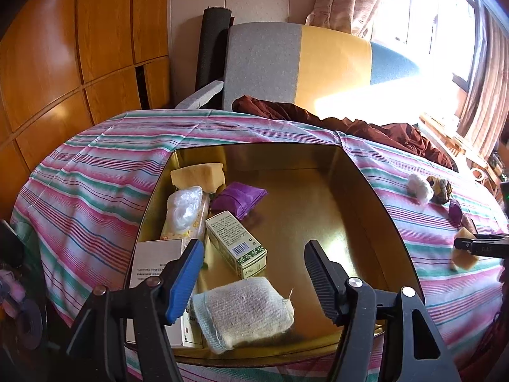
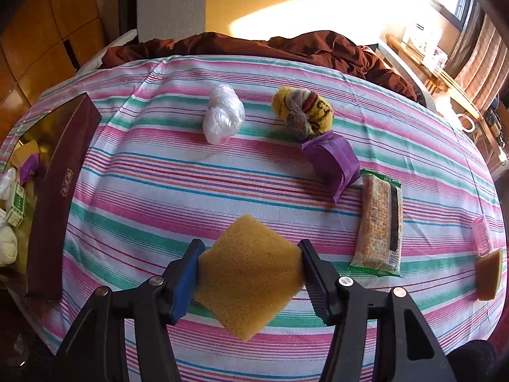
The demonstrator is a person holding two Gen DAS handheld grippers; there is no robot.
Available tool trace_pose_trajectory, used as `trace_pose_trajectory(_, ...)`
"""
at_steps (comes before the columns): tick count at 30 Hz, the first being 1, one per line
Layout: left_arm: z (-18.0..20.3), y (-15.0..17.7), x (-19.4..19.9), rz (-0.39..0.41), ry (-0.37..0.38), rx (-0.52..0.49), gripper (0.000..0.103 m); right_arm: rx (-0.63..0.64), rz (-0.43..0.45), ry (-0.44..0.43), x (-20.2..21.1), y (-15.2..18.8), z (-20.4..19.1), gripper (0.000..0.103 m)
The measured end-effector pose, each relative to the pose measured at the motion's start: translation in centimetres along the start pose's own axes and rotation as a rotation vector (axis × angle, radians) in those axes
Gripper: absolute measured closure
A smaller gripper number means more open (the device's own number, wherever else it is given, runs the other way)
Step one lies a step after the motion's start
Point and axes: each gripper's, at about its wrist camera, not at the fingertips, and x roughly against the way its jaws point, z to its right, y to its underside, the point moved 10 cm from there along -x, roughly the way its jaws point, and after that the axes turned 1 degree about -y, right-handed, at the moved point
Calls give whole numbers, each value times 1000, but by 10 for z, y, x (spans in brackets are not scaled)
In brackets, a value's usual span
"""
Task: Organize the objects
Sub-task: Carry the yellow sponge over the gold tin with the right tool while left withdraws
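Sorting about half done: several things boxed, more waiting on the bed.

On my left, the left gripper (image 1: 254,273) hangs over the gold-lined box (image 1: 359,191) with its jaws spread and nothing between them. The box already holds a folded sock (image 1: 243,310), a green carton (image 1: 237,243), a white carton (image 1: 156,262), a plastic bag (image 1: 184,207), a purple packet (image 1: 238,199) and a yellow sponge (image 1: 198,173). To the right, my right gripper (image 2: 249,273) pinches another sponge (image 2: 249,275) above the striped sheet (image 2: 143,191). I judge it goes in next. Still left out: a white bag (image 2: 222,114), a rolled sock (image 2: 302,111), a purple pouch (image 2: 332,162), a cracker pack (image 2: 378,222), a pink clip (image 2: 482,235) and a sponge piece (image 2: 490,273).
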Motion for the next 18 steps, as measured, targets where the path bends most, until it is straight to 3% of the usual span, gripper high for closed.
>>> trace_pose_trajectory(7, -3, 4, 1, -4, 9, 8, 36, 33, 86, -140, 25, -20, -59, 43)
trace_pose_trajectory(13, -10, 3, 6, 3, 7, 22, 36, 175, 171, -325, 60, -40, -156, 42)
trace_pose_trajectory(18, -23, 1, 15, 23, 1, 55, 35, 336, 150, -415, 62, -34, -241, 42)
